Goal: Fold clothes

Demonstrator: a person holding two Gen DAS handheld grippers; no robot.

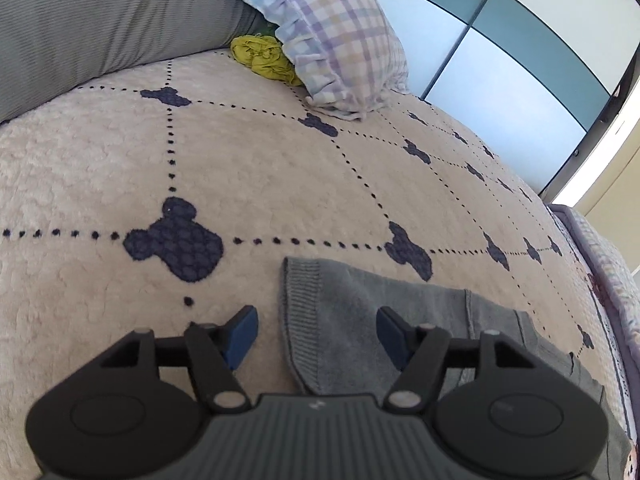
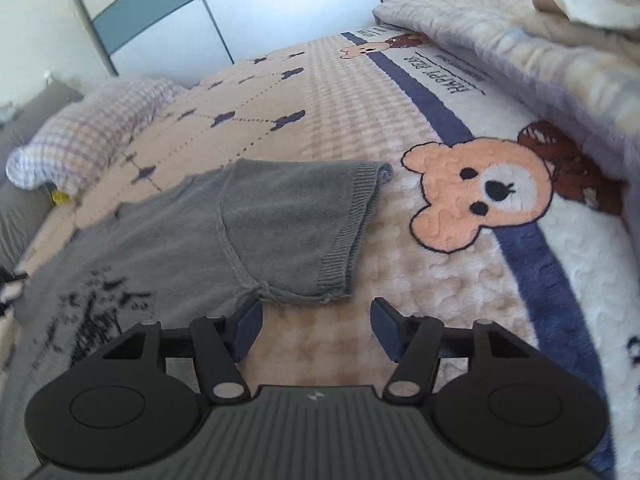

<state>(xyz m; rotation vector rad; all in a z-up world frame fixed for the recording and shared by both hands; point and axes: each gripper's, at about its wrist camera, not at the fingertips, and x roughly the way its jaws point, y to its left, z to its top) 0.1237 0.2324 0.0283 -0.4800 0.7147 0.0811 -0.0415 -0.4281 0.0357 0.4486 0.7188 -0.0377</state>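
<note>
Left wrist view: left gripper (image 1: 318,330) jaws apart, nothing clamped. Ribbed sleeve cuff of the grey knit sweater (image 1: 344,320) lies between the blue pads (image 1: 244,334), no pad pressing on it. Sweater lies flat on the bed, running off to the lower right. Beige fleece blanket (image 1: 280,184) underneath, dotted grid with dark bear-head patches. Far end: plaid pillow (image 1: 332,32), crumpled yellow-green cloth (image 1: 262,56) tucked against it, grey striped cushion (image 1: 100,20) on the left. Wardrobe doors (image 1: 520,60) behind.

Right wrist view: right gripper (image 2: 316,326) jaws apart, empty, over bare blanket (image 2: 340,92) just below the sweater's (image 2: 248,216) other sleeve. Left pad (image 2: 248,330) sits near the underarm seam; contact cannot be told. Black print on the sweater front at lower left. Cartoon bear face (image 2: 480,192) on the blanket to the right of the cuff, apart from it. Pale quilt (image 2: 520,52) bunched at upper right, plaid pillow (image 2: 92,124) far left.
</note>
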